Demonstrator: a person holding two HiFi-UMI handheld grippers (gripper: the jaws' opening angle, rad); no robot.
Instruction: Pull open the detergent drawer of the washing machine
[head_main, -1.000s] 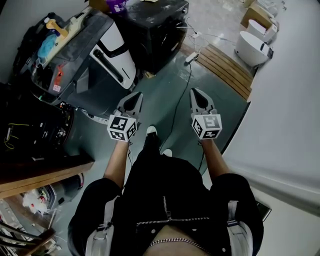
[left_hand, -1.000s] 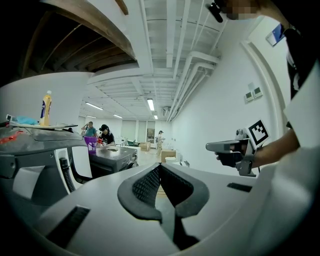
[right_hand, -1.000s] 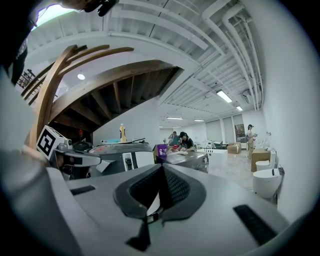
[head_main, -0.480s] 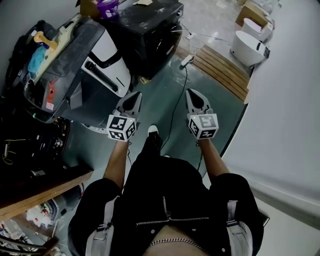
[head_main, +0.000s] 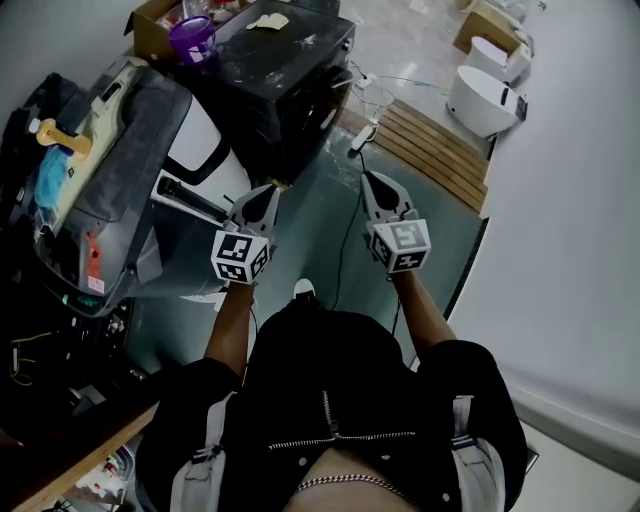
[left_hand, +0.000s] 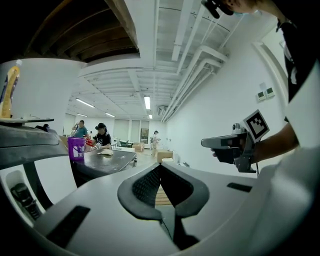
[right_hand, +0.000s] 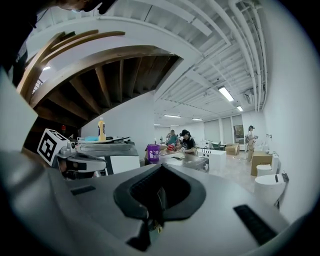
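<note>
While both hands go forward, the head view changes against a second ago. Then, the washing machine (head_main: 195, 150) stood up and to the left of the left tongs (head_main: 266, 192), with a strip of green floor (head_main: 320, 230) between them. Now the tips of those tongs overlap its white front corner, and the black cabinet (head_main: 290, 80) behind the washing machine also sits nearer to me. The right tongs (head_main: 368, 180) are level with the left pair as before, on the side away from the washing machine, over the floor.

Jaw state, unchanged: left tongs closed, pads meeting at the tip, nothing between them. Right tongs closed too, and empty.

Position of target: the washing machine is left of and just beside the left tongs, not in line with the jaws. In the left gripper view its white face lies off to the left edge. Contact between tips and machine: cannot tell. A dark bar (head_main: 185, 195) crosses that white front, just left of the left tips. I cannot pick out the detergent drawer on the washing machine with any certainty. A yellow bottle (head_main: 62, 137) lies on its grey top, at the end far from both tongs.
</note>
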